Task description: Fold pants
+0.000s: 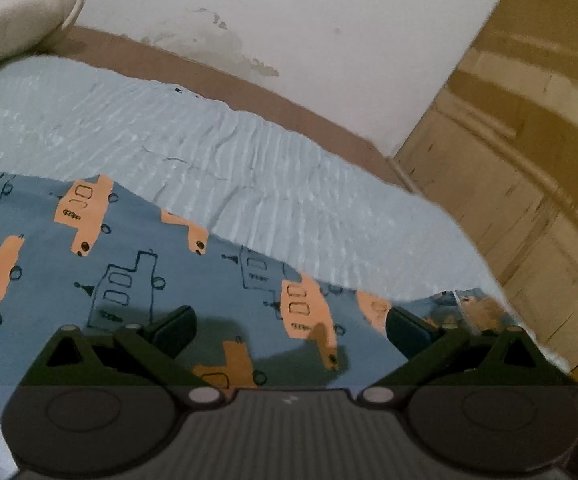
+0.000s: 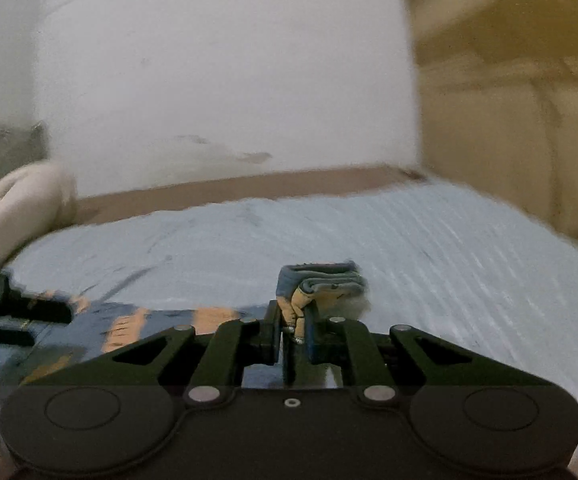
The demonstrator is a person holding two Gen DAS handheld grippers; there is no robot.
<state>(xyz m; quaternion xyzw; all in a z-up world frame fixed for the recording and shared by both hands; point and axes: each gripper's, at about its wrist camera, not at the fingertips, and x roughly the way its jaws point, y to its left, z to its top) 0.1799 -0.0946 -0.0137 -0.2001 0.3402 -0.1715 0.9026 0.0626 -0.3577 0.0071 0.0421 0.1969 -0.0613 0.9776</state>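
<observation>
Pants [image 1: 137, 264]: blue fabric, orange vehicle print, spread flat on a pale blue ribbed bedcover [image 1: 249, 168], near-left of the bed.

Left gripper [image 1: 289, 330]: jaws wide apart above the pants, nothing between them; only the left wrist view shows the print laid out in full.

Right gripper [image 2: 291, 330]: jaws clamped on a bunched, layered edge of the pants [image 2: 321, 280], lifted clear of the bedcover; only the right wrist view shows this grip. At that view's left edge a dark, blurred gripper-like shape sits over the pants.

Borders: brown bed edge [image 1: 249, 92] and white wall [image 1: 309, 20] far; wooden cabinet [image 1: 529, 160] right; cream pillow [image 1: 13, 12] far-left. Bare bedcover lies far and right of the pants.
</observation>
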